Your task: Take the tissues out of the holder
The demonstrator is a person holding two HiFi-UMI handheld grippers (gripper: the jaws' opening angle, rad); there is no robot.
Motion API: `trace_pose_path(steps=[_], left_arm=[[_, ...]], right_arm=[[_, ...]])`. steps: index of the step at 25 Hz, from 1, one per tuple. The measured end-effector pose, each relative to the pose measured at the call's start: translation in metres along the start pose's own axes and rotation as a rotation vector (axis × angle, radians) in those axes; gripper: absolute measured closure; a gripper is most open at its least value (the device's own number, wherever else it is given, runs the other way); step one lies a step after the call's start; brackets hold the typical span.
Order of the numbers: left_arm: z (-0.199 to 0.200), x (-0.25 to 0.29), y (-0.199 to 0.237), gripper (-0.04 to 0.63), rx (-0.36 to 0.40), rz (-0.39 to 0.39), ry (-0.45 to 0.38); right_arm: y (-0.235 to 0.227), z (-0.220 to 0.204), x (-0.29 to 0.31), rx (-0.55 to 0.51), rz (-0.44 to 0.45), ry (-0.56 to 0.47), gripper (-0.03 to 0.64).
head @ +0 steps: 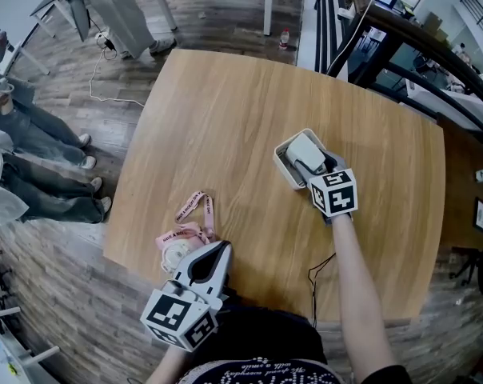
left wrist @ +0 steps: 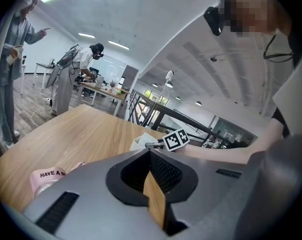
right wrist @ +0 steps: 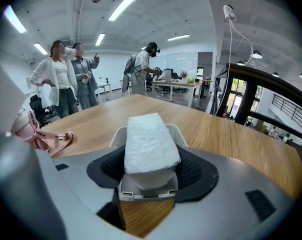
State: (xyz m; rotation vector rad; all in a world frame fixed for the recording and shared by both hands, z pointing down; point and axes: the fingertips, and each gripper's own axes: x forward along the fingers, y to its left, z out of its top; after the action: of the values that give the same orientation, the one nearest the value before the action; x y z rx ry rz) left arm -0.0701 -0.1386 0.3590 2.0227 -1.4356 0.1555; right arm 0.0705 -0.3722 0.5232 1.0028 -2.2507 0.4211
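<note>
A white tissue pack (head: 305, 150) stands in a white holder (head: 286, 165) at the middle right of the wooden table (head: 225, 110). My right gripper (head: 308, 161) reaches in from the near side and is shut on the pack. In the right gripper view the tissue pack (right wrist: 150, 143) fills the space between the dark pads, and the holder's rim (right wrist: 116, 133) shows behind it. My left gripper (head: 222, 251) hovers at the table's near edge, shut with nothing in it. In the left gripper view the left gripper (left wrist: 150, 156) points toward the holder (left wrist: 141, 141).
A pink lanyard with a round pink item (head: 187, 229) lies just beyond the left gripper, also visible as the lanyard (right wrist: 41, 136). A thin black cable (head: 317, 274) hangs over the near edge. People (head: 33, 158) stand left of the table. A dark railing (head: 401, 46) runs along the far right.
</note>
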Motion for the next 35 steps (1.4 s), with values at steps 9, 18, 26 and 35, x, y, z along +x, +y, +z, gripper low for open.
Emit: trace_pose_path(steps=[9, 18, 26, 35], left_arm=[[0.001, -0.004, 0.000, 0.591, 0.013, 0.000, -0.011], [0.003, -0.007, -0.005, 0.591, 0.021, -0.016, -0.027], [0.008, -0.022, -0.003, 0.591, 0.043, -0.026, -0.067], [0.022, -0.037, 0.015, 0.591, 0.069, 0.023, -0.100]], right_arm=[[-0.004, 0.004, -0.012, 0.034, -0.019, -0.055, 0.339], [-0.007, 0.029, -0.043, 0.052, -0.047, -0.140, 0.339], [0.006, 0.044, -0.080, 0.085, -0.068, -0.201, 0.339], [0.010, 0.052, -0.101, 0.089, -0.087, -0.221, 0.339]])
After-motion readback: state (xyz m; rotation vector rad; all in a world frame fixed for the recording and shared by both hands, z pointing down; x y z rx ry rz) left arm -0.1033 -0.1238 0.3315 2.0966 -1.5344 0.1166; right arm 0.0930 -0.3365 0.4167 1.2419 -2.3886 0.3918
